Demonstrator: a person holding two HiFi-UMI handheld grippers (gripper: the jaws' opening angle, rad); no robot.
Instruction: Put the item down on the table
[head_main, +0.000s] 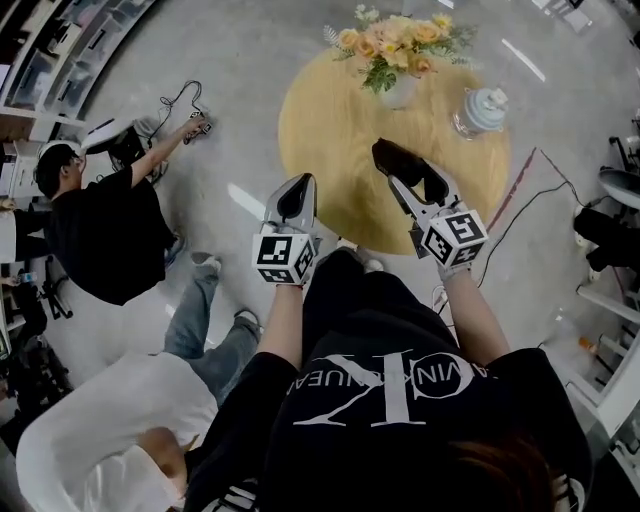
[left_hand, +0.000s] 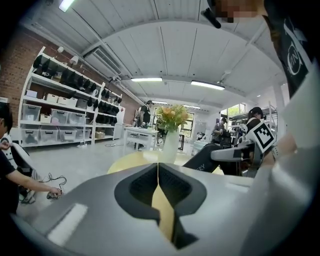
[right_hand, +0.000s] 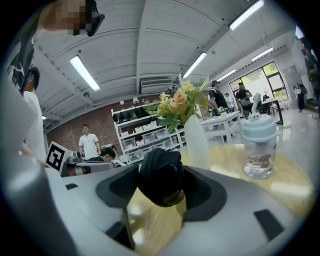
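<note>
A round wooden table (head_main: 340, 120) lies ahead of me in the head view. My right gripper (head_main: 388, 152) hovers over its near part, shut on a black bundled item (head_main: 408, 168). From the right gripper view the item (right_hand: 159, 175) is a dark soft lump wedged between the jaws of that gripper (right_hand: 161, 186), with the tabletop (right_hand: 290, 175) below it. My left gripper (head_main: 298, 190) hangs at the table's near left edge. In its own view the jaws of the left gripper (left_hand: 158, 172) meet along a thin line with nothing held.
A white vase of yellow flowers (head_main: 397, 52) and a clear bottle with a pale blue lid (head_main: 480, 110) stand at the table's far side. A person in black (head_main: 100, 225) crouches at left by a cable (head_main: 185, 98); another in white (head_main: 110, 420) sits near. Shelves (left_hand: 60, 117) line the wall.
</note>
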